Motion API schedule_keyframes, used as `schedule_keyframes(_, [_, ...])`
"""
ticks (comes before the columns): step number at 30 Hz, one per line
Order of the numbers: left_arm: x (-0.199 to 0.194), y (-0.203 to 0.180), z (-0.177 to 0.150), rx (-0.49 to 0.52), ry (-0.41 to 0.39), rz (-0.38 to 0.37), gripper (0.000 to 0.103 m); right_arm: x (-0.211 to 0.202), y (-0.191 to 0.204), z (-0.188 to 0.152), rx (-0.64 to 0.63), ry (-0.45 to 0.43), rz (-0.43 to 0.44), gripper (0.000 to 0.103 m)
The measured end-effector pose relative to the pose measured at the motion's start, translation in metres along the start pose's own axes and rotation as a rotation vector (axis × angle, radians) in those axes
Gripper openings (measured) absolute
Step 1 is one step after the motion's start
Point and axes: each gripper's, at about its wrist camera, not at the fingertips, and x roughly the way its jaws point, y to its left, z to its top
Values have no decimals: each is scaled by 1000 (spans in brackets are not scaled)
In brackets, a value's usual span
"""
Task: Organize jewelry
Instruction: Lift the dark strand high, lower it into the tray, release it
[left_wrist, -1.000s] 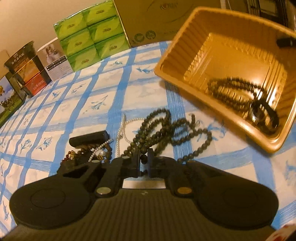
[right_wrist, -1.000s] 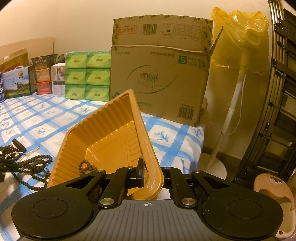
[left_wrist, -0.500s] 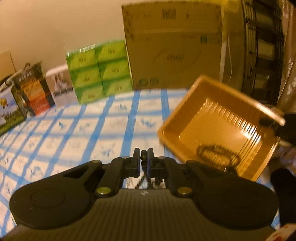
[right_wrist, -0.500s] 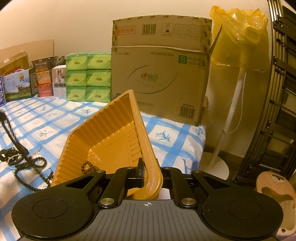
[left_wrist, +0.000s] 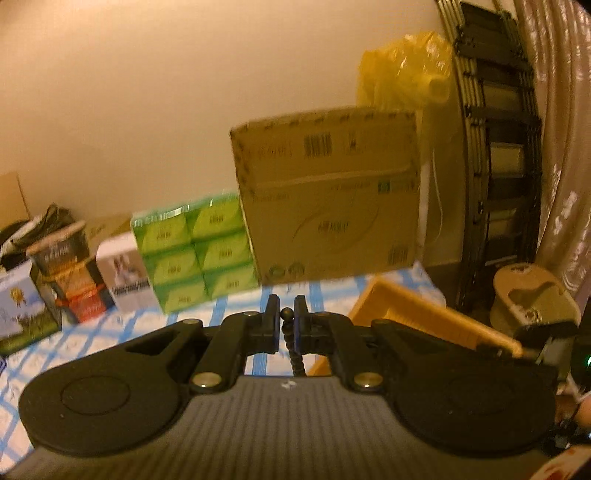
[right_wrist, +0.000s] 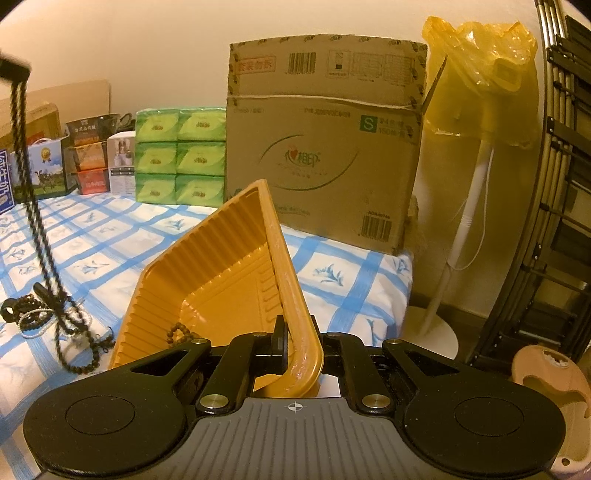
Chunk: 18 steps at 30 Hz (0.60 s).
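Checked cloth (right_wrist: 110, 236) | left tongs (left_wrist: 286, 325) now raised, bead necklace (right_wrist: 33, 206) dangling | right tongs (right_wrist: 299, 350) still clamp tray (right_wrist: 221, 266)

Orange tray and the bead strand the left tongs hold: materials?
Orange tray: looks like thin moulded plastic, glossy; ribbed walls and a shiny rolled rim where the right tongs clamp it. Bead strand: small dark round beads, matte, possibly wood or stone; cannot tell. It hangs from the left tongs.
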Motion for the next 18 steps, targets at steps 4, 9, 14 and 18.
schedule_keyframes(4, [-8, -3, 27, 14, -50, -11, 6, 0, 0, 0, -3, -1, 0, 8])
schedule_keyframes(9, [-16, -10, 58, 39, -107, -23, 6, 0, 1, 0, -3, -1, 0, 8])
schedule_keyframes(14, [-20, -19, 88, 58, -154, -47, 6, 0, 0, 0, -3, -1, 0, 8])
schedule_keyframes(18, [-22, -28, 111, 76, -188, -67, 6, 0, 0, 0, -4, -1, 0, 8])
